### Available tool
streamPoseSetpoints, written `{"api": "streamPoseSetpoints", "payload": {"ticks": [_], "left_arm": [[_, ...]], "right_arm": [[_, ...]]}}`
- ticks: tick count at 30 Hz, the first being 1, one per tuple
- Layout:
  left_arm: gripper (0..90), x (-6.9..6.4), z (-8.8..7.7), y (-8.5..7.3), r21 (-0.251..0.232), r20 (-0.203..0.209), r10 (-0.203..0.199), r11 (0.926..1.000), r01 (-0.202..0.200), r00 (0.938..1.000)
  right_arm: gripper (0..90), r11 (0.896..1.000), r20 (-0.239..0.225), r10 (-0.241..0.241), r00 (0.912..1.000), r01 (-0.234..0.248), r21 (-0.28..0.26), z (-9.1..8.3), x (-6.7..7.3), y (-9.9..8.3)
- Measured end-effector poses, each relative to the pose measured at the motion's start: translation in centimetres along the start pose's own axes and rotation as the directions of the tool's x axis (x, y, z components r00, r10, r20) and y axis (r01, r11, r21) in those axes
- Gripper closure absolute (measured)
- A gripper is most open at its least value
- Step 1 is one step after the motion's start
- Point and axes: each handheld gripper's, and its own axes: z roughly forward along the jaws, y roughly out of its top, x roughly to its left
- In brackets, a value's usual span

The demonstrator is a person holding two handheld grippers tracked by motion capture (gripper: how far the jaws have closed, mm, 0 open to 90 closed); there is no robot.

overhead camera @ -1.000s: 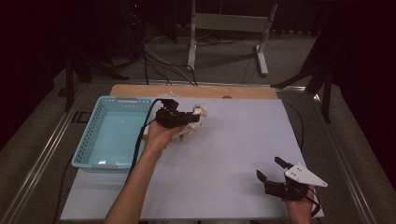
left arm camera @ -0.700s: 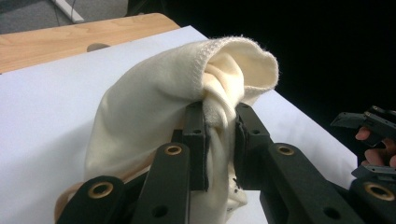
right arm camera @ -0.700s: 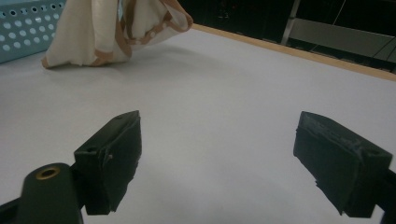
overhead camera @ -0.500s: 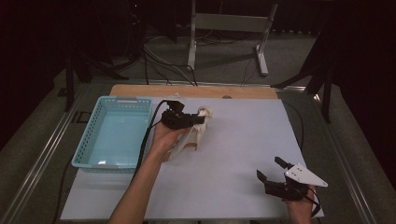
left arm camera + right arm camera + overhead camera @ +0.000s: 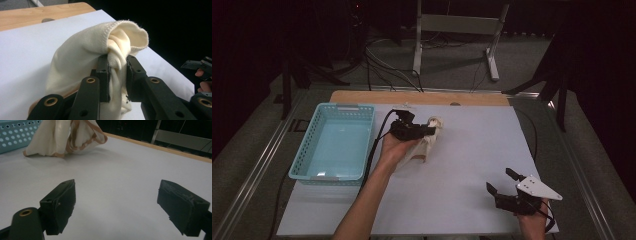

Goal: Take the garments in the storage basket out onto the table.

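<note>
Between the pads of the left gripper (image 5: pixel 117 75), a bunched fold of the cream cloth (image 5: pixel 82 55), pinched tight, its rest hanging down onto the white table (image 5: pixel 462 165) just right of the blue basket (image 5: pixel 337 145). Near the table's front right corner, well apart from the cloth, the right gripper (image 5: pixel 117 205), jaws spread wide, nothing between them.

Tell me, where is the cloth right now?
In the high view the cloth hangs pinched in the left claw, just right of the basket.
</note>
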Motion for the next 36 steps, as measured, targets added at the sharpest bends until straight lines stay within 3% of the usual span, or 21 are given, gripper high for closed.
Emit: {"api": "streamPoseSetpoints", "payload": {"ticks": [5, 8, 10, 15, 18, 24, 36], "left_arm": [[71.8, 0.0, 0.6, -0.3, 0.030, 0.017, -0.016, 0.9994, 0.015, 0.9997], [47.0, 0.0, 0.7, -0.3, 0.035, 0.005, -0.030, 0.9990, 0.029, 0.9995], [38.1, 0.0, 0.7, -0.4, 0.040, 0.001, -0.032, 0.9987, 0.032, 0.9995], [16.6, 0.1, 0.3, -0.5, 0.042, -0.056, -0.041, 0.9982, 0.043, 0.9976], [14.3, 0.3, 0.0, -0.8, 0.030, -0.080, -0.043, 0.9985, 0.045, 0.9959], [0.3, 0.7, -0.7, -1.3, 0.000, -0.097, -0.050, 0.9987, 0.051, 0.9940], [0.0, 0.4, -2.7, -1.0, -0.056, -0.095, -0.028, 0.9982, 0.022, 0.9951]], "right_arm": [[15.4, 1.000, 0.000, 0.000, 1.0000, 0.000, 0.000, 0.0, 0.0, 0.0], [15.4, 1.000, 0.000, -0.003, 1.0000, 0.003, 0.002, 0.0, 0.0, 0.0], [15.4, 1.000, 0.000, -0.003, 1.0000, 0.003, 0.001, 0.0, 0.0, 0.0], [15.5, 1.000, -0.001, -0.003, 1.0000, 0.003, 0.002, 0.0, 0.0, 0.0], [15.7, 1.000, -0.003, -0.007, 1.0000, 0.007, 0.004, 0.0, 0.0, 0.0], [15.6, 1.000, -0.003, -0.006, 1.0000, 0.006, 0.004, 0.0, 0.0, 0.0], [15.6, 1.000, -0.007, -0.007, 0.9999, 0.007, 0.010, 0.1, 0.1, 0.0]]}}
